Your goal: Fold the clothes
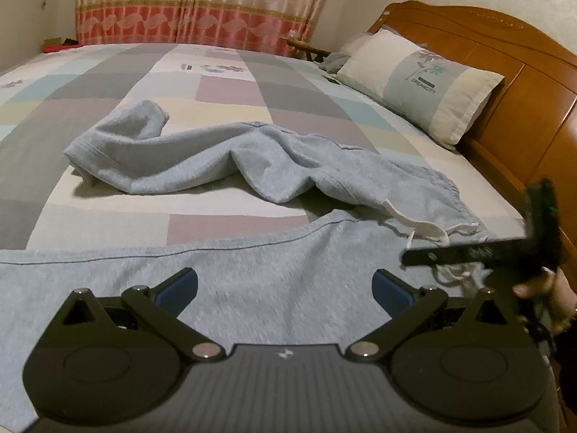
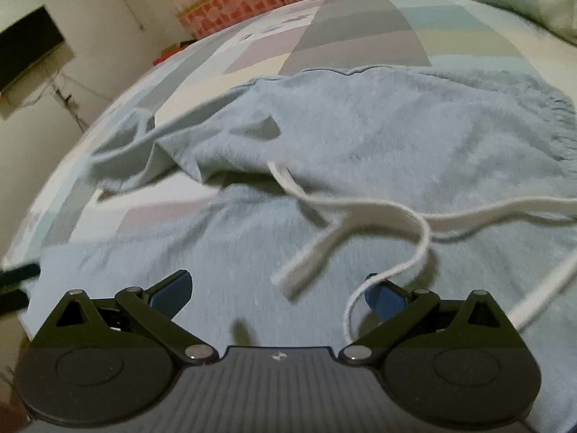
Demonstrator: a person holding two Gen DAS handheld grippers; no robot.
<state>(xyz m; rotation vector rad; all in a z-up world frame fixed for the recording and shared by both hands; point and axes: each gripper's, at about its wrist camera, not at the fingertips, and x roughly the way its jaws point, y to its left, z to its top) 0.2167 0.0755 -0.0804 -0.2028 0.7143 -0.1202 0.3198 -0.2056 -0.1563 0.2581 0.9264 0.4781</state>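
Observation:
Light blue sweatpants (image 1: 223,158) lie crumpled on the bed, one leg stretched to the left, the other leg (image 1: 252,281) spread near me. The waistband (image 1: 443,195) with white drawstrings (image 1: 429,232) lies at the right. My left gripper (image 1: 285,288) hovers open over the near leg, nothing between its blue pads (image 1: 180,287). In the right wrist view my right gripper (image 2: 277,294) is open just above the sweatpants (image 2: 378,144), with the white drawstring (image 2: 378,213) looping over its right finger (image 2: 384,297). The right gripper's body (image 1: 487,249) shows at the left view's right edge.
The bed has a patchwork sheet (image 1: 216,83) in grey, blue and pink. A pillow (image 1: 418,79) leans on the wooden headboard (image 1: 523,83) at the right. A pink curtain (image 1: 194,3) hangs behind. A hand (image 1: 551,288) holds the right gripper.

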